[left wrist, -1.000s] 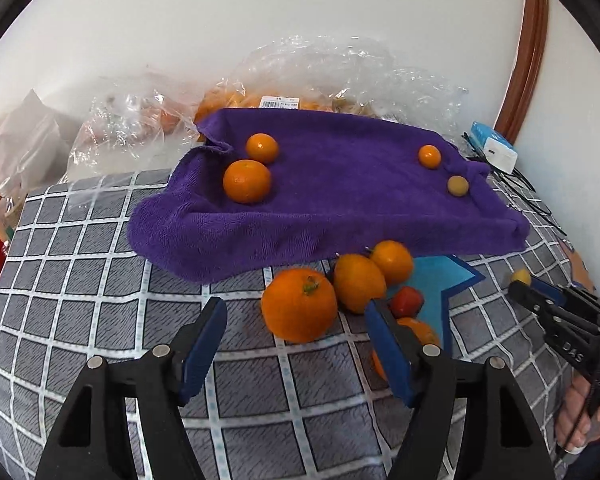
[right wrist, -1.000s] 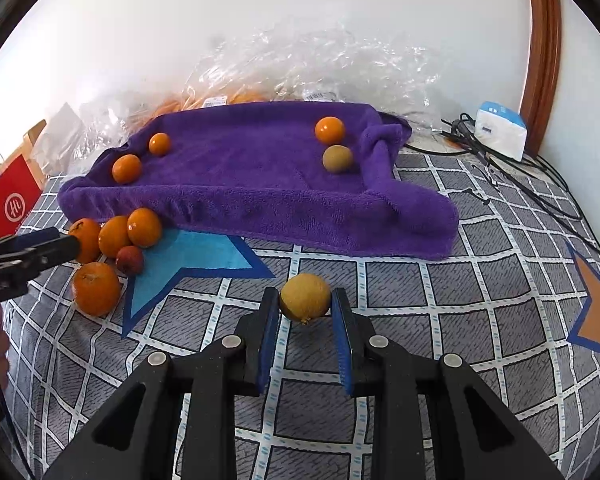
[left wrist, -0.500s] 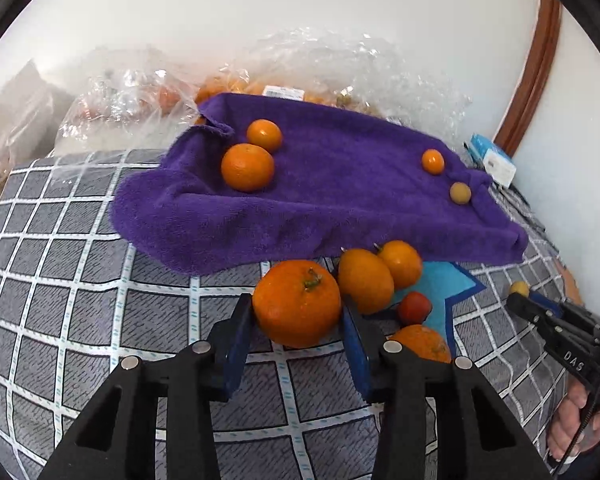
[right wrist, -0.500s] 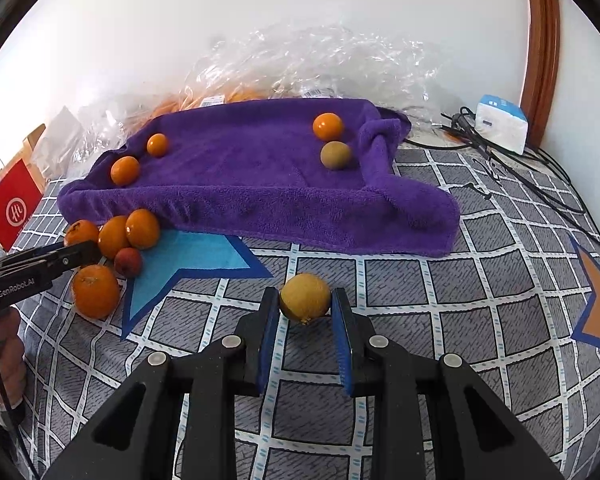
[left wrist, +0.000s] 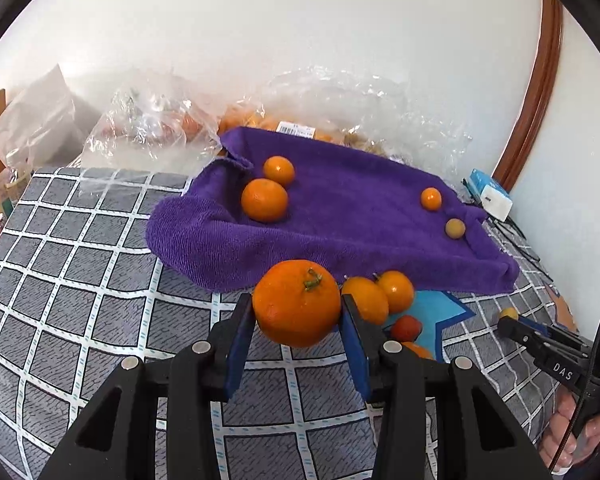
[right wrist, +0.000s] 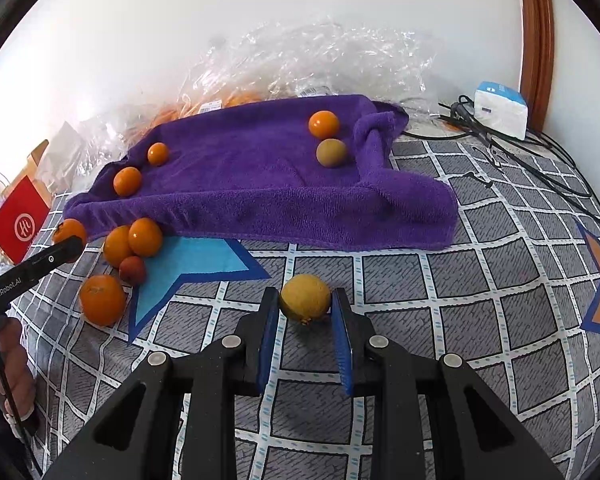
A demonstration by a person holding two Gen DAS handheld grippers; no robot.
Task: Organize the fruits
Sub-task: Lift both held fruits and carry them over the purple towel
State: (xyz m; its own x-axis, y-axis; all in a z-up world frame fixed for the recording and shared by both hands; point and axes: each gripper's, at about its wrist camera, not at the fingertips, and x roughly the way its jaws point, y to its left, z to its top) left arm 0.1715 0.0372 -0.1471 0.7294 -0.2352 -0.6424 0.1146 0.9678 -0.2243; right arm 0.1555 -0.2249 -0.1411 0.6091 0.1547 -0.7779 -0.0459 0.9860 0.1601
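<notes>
My left gripper [left wrist: 296,320] is shut on a large orange [left wrist: 297,303] and holds it just off the checked cover, in front of the purple towel [left wrist: 340,216]. My right gripper [right wrist: 305,308] is shut on a small yellow fruit [right wrist: 305,298] in front of the towel [right wrist: 260,184]. On the towel lie two oranges [left wrist: 265,200] at its left, and a small orange [left wrist: 431,199] and a brownish fruit [left wrist: 455,227] at its right. Loose oranges [left wrist: 380,296] and a small red fruit [left wrist: 406,327] lie by the blue star.
Crinkled plastic bags [left wrist: 340,108] with more fruit lie behind the towel against the wall. A white-blue box [right wrist: 500,108] and black cables [right wrist: 520,152] lie at the right. A red carton [right wrist: 18,222] stands at the left edge of the bed.
My left gripper moved forward around the large orange, closed on it and raised it slightly. My right gripper kept its hold on the yellow fruit and barely moved.
</notes>
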